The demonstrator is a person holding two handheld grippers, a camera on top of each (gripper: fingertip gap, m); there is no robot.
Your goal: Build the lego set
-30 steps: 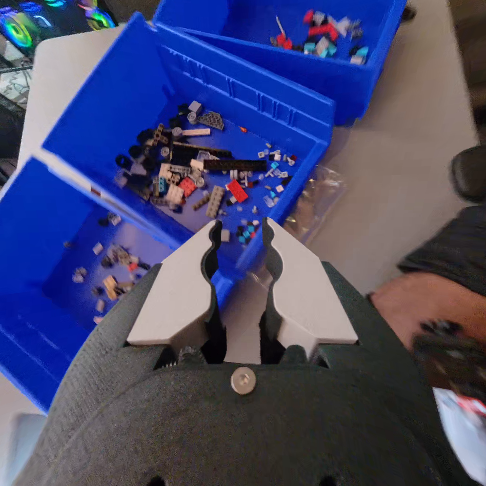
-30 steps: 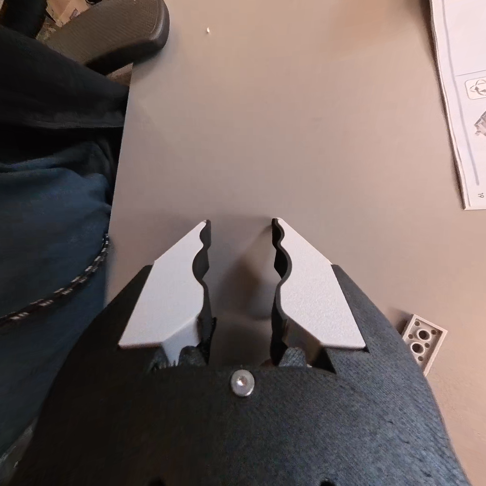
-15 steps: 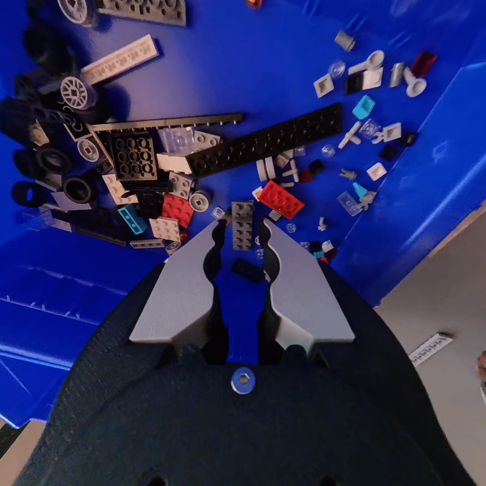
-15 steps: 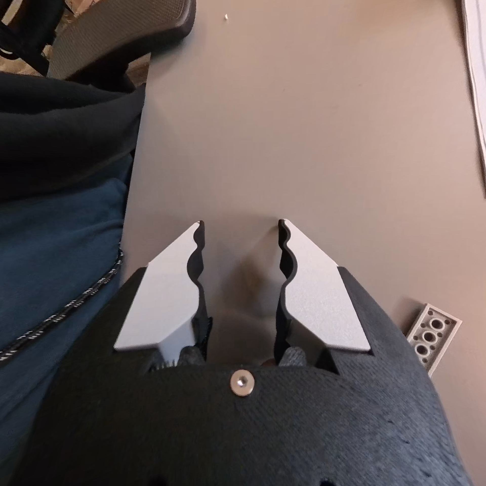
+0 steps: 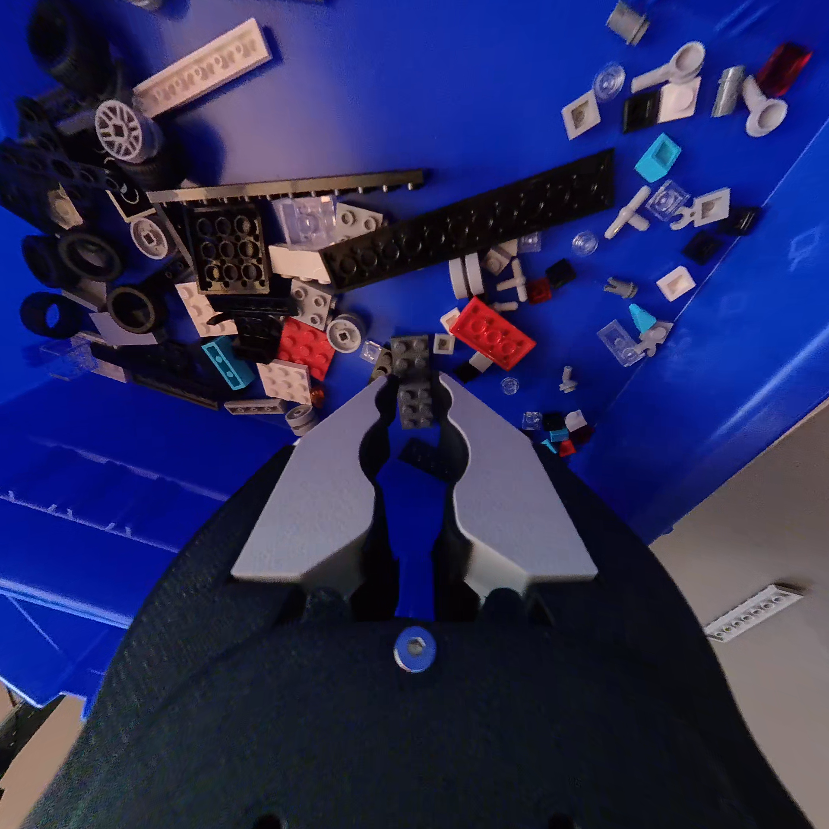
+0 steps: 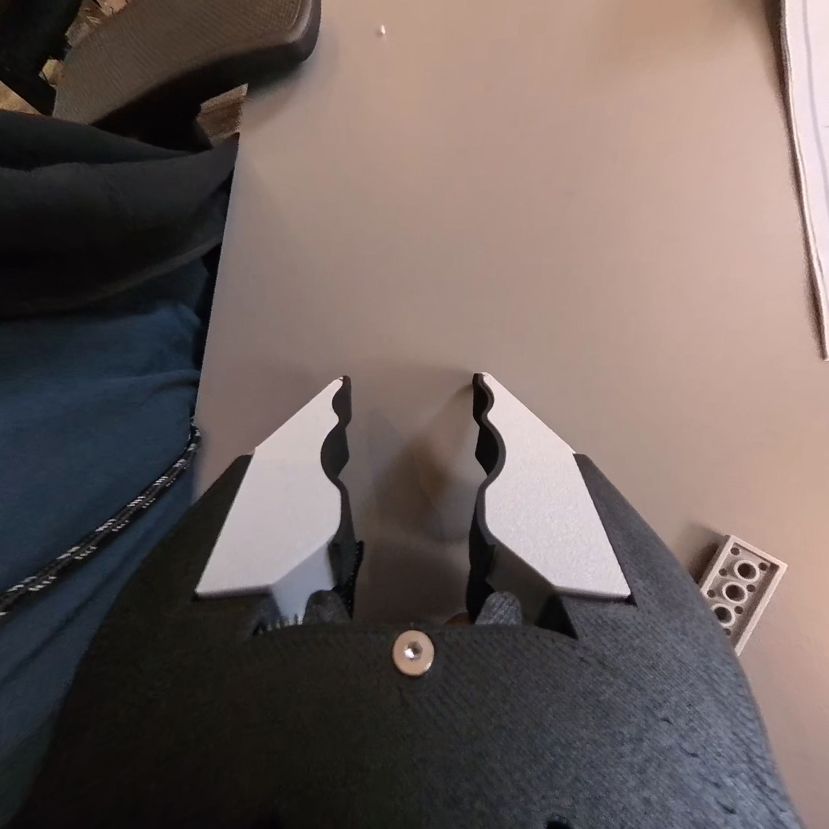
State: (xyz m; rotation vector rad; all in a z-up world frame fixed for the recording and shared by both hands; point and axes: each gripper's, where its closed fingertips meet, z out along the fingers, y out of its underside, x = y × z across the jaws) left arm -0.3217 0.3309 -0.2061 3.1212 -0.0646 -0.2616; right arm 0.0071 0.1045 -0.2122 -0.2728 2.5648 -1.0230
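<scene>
While down low inside the big blue plastic bin [image 5: 717, 448], parked over the loose bricks with the left gripper [image 5: 412, 381] only a little way open. Between its tips, half of a small dark grey flat lego plate with two rows of studs [image 5: 410, 354], its long side running to 12 o'clock. Cannot tell whether squeezing the plate yet or just sitting beside its edges.

Close by at 1 o'clock, a red flat lego plate [image 5: 492, 338]. Farther up at 12 o'clock, a long black lego plate [image 5: 471, 229]. Out at 10 o'clock, a heap of black rubber tyres [image 5: 89, 255].

Over on the plain tan table [image 6: 538, 179], waiting with the right gripper [image 6: 412, 381] wide open and holding nothing. Near it at 4 o'clock, a light grey lego plate lying upside down [image 6: 735, 592].

Looks like the picking step: getting one piece from the bin. Next, most likely: close gently on the long sides of the dark grey plate, lift straight up, keep clear of the red plate.
</scene>
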